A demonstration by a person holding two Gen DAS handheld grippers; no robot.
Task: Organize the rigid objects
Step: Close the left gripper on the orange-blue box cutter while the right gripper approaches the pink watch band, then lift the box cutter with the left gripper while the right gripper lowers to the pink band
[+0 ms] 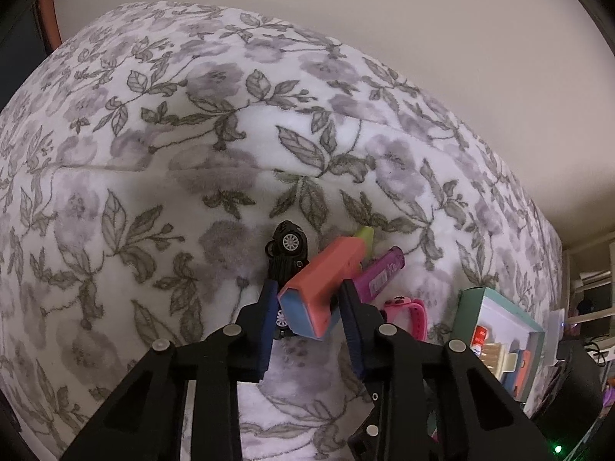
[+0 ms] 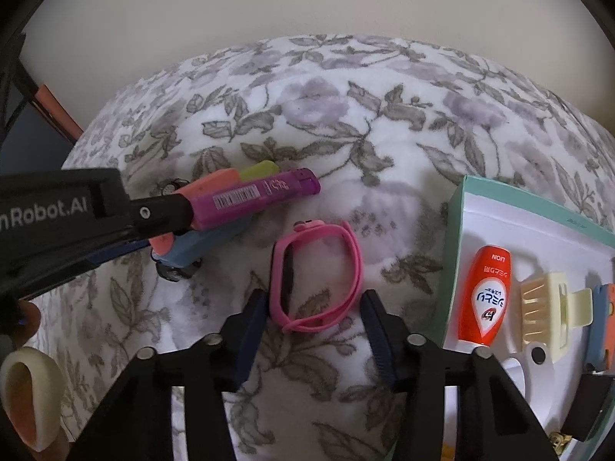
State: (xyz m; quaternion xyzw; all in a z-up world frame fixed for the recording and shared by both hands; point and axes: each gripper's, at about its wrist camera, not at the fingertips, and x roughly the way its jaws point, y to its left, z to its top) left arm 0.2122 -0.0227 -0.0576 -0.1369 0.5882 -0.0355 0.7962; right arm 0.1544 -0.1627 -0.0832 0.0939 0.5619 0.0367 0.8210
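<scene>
1. Blanket (image 2: 346, 123): floral, covers the whole work surface; everything sits on it.
2. Box (image 2: 455, 238): teal rim, white inside, at the right edge. Contents, counted: 1 orange-red tube (image 2: 486, 296), 1 cream clip (image 2: 546, 307) beside it, 1 orange-and-blue item (image 2: 601, 326) at the far edge, partly cut off. A dark object at the box's near corner is not identifiable.
3. Left gripper (image 1: 307, 303): jaws narrow, closed on the block (image 1: 319, 284) (coral top, blue end). Block is tilted, its far end among the pile.
4. Right gripper (image 2: 313, 315): jaws wide, holding nothing. The band (image 2: 315, 276) lies between the fingertips, on the blanket; contact with the pads cannot be told.
5. Pile left of the band, just beside it but apart:
   - 1 purple marker (image 2: 261, 194) with barcode label, lying against the block.
   - 1 yellow-green marker (image 2: 259, 169), mostly hidden behind the block.
   - 1 black toy car (image 1: 286, 253), under and behind the block, partly blocked by the left fingers.
6. Band and box: near, not touching.
</scene>
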